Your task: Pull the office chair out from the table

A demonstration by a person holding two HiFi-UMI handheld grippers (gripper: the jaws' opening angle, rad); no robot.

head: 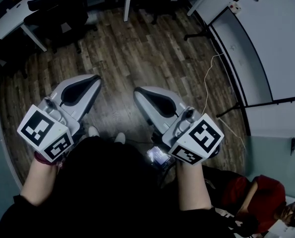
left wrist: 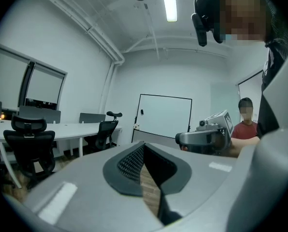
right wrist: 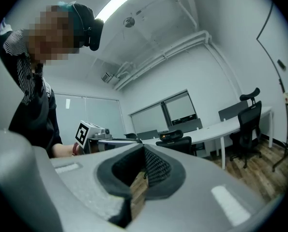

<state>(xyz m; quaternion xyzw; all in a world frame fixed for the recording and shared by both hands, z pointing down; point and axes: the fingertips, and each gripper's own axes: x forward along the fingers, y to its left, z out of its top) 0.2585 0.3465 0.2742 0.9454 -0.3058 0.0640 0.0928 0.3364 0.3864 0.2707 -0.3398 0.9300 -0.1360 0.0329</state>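
A black office chair (head: 63,14) stands tucked against the white table (head: 8,26) at the far left of the head view. In the left gripper view the chair (left wrist: 30,146) shows at the left, by the table (left wrist: 61,129). The right gripper view has a black chair (right wrist: 175,141) straight ahead beyond the jaws. My left gripper (head: 91,82) and right gripper (head: 139,94) hang side by side over the wooden floor, well short of the chair. Both are shut with nothing between the pads, as the left gripper (left wrist: 144,163) and right gripper (right wrist: 143,170) views show.
A second black chair (left wrist: 105,129) sits further along the table. A whiteboard (head: 271,38) stands at the right, with a thin cable (head: 209,78) and a stand's legs (head: 256,105) on the floor before it. A person in red (head: 256,197) sits at the lower right.
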